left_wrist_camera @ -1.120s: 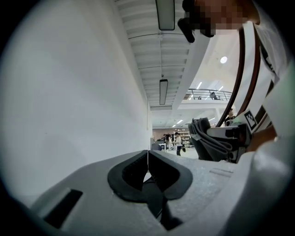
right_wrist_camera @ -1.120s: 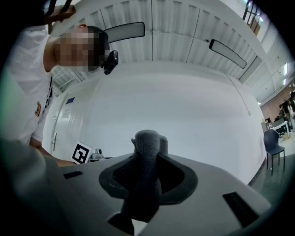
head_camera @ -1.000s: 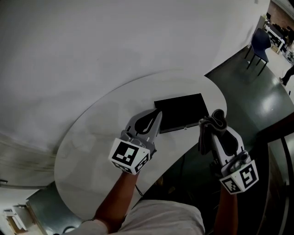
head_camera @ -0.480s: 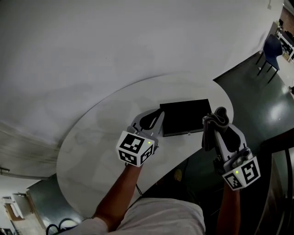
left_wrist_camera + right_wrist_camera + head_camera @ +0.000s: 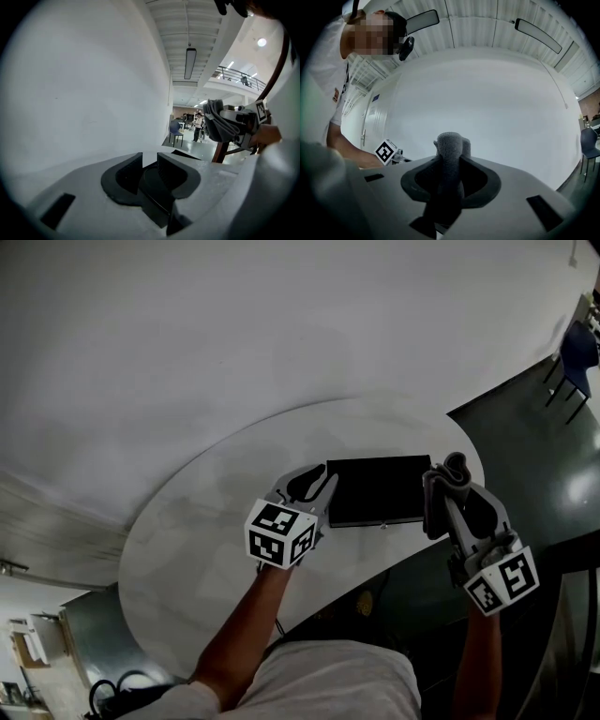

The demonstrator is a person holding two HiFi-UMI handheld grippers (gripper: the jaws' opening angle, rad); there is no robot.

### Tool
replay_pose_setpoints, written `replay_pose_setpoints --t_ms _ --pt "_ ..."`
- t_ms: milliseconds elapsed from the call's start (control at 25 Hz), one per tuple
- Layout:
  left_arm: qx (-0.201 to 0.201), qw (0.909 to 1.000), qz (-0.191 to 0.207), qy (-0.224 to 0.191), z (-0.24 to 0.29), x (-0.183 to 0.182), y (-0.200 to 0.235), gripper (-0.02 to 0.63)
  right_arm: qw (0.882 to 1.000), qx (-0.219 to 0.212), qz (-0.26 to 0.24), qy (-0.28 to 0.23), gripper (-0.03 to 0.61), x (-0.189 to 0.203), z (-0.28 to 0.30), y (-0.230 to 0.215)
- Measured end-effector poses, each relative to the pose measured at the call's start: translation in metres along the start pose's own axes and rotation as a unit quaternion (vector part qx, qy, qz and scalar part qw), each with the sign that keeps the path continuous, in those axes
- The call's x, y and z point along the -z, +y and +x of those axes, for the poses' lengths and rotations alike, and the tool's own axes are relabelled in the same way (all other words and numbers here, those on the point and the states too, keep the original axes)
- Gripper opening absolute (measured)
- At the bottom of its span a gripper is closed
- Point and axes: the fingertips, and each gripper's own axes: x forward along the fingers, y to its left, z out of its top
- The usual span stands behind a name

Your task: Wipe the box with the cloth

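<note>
My left gripper (image 5: 323, 482) is just beside the flat black box's (image 5: 377, 489) left edge, its jaws opening with nothing between them. My right gripper (image 5: 442, 486), by the box's right edge, is clamped on a soft, bunched grey cloth (image 5: 449, 159). The box lies near the front rim of the round white table (image 5: 197, 531), with bare tabletop to its left.

The head camera looks steeply down from well above the round table (image 5: 187, 549), taking in the left gripper (image 5: 319, 486) and the right gripper (image 5: 450, 486). The left gripper's camera sits close behind its opening, empty jaws and faces almost level over the table. Ahead and right of them it catches the right gripper's clamped cloth (image 5: 216, 124). The right gripper's camera, equally close, faces the wall (image 5: 487, 103). Left of its jaws shows the left gripper's marker cube (image 5: 386, 152).
</note>
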Motion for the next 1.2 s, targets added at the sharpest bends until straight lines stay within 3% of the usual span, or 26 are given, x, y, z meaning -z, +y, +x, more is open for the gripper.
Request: replay_pose_setpoints --t_ms 360,720,880,1200 --pt "-0.03 0.997 -0.023 0.067 0.016 0.026 0.012 0.147 0.997 -0.002 0.028 0.07 0.1 0.041 0.018 -0.053" --pt "-0.037 0.9891 -0.057 0.131 0.036 0.051 0.022 0.155 0.984 0.015 0.104 0.146 0.1 0.101 0.037 -0.099" --pt "-0.04 0.9853 -0.069 0.151 0.04 0.061 0.02 0.155 0.971 0.026 0.163 0.172 0.1 0.127 0.034 -0.118" --pt "-0.041 0.9797 -0.092 0.174 0.041 0.079 0.031 0.155 0.93 0.045 0.303 0.204 0.1 0.173 0.04 -0.141"
